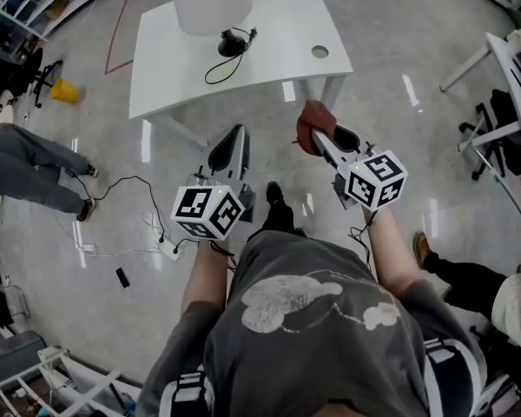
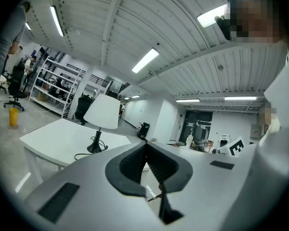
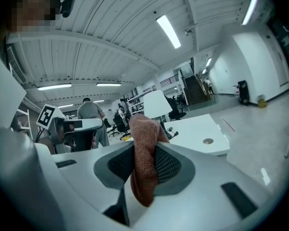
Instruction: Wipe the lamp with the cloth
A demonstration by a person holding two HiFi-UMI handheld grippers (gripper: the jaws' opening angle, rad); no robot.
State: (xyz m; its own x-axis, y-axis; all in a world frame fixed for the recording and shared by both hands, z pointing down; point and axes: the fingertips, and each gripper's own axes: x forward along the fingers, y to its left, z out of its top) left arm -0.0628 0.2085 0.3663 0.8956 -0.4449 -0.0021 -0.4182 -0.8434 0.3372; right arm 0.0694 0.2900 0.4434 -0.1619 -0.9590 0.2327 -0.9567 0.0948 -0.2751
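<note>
A lamp with a white shade (image 1: 208, 0) and a black base (image 1: 232, 45) stands on the far part of a white table (image 1: 269, 59); it also shows in the left gripper view (image 2: 102, 112) and, small, in the right gripper view (image 3: 156, 104). My right gripper (image 1: 315, 134) is shut on a rust-brown cloth (image 1: 311, 125), which bulges up between the jaws (image 3: 143, 153). It hangs over the floor just short of the table's near edge. My left gripper (image 1: 227, 150) is shut with nothing in it (image 2: 145, 148), also short of the table.
A black cord (image 1: 219, 69) trails from the lamp's base across the table. A round hole (image 1: 319, 52) sits at the table's right. A person (image 1: 26, 176) stands at the left, with cables and a power strip (image 1: 169, 248) on the floor. Another table (image 1: 512, 59) stands at the right.
</note>
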